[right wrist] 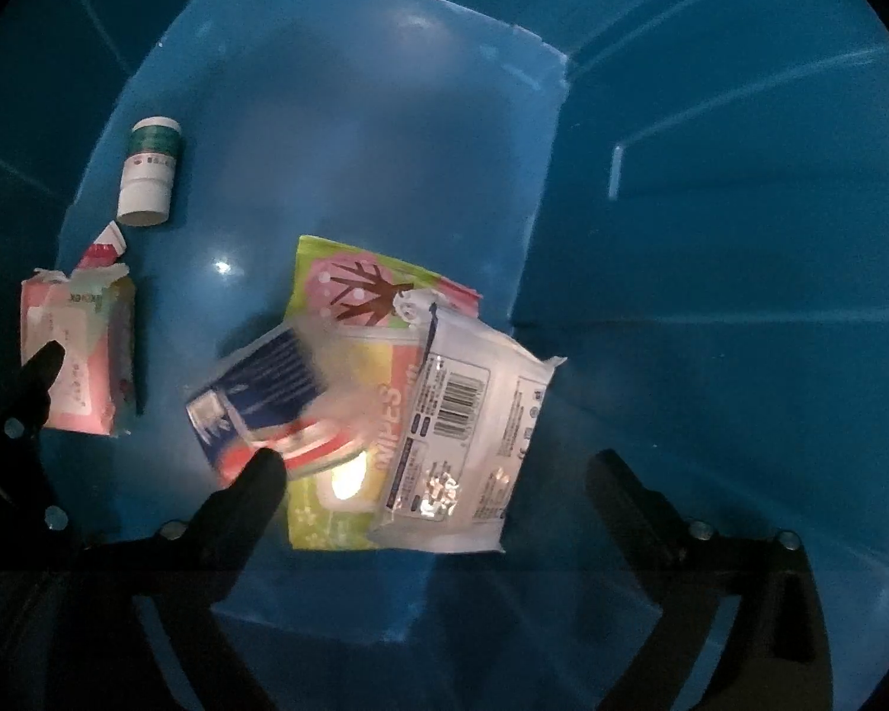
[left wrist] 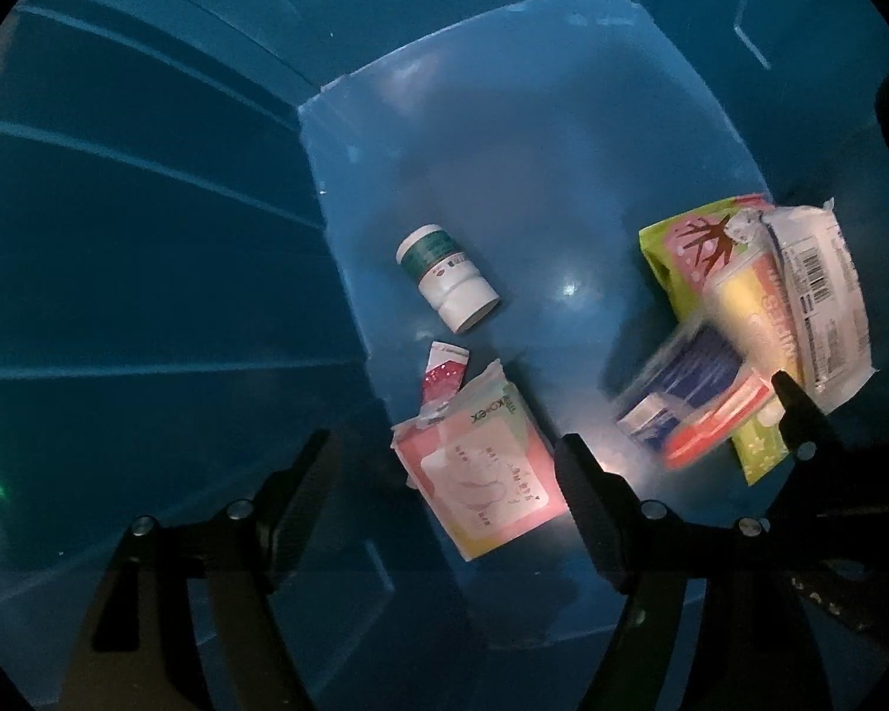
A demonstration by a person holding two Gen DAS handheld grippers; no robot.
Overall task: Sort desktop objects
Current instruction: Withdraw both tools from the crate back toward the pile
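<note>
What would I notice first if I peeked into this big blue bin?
Probably the bright heap on the bin's floor: a green pack of wipes with a white packet and a blurry blue-and-red pack lying on it. Off to one side sits a pink pack, with a small white bottle lying on its side just beyond it.

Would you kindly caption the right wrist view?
Open right gripper above wipes pack, blurred box and white packet inside blue bin.
</note>
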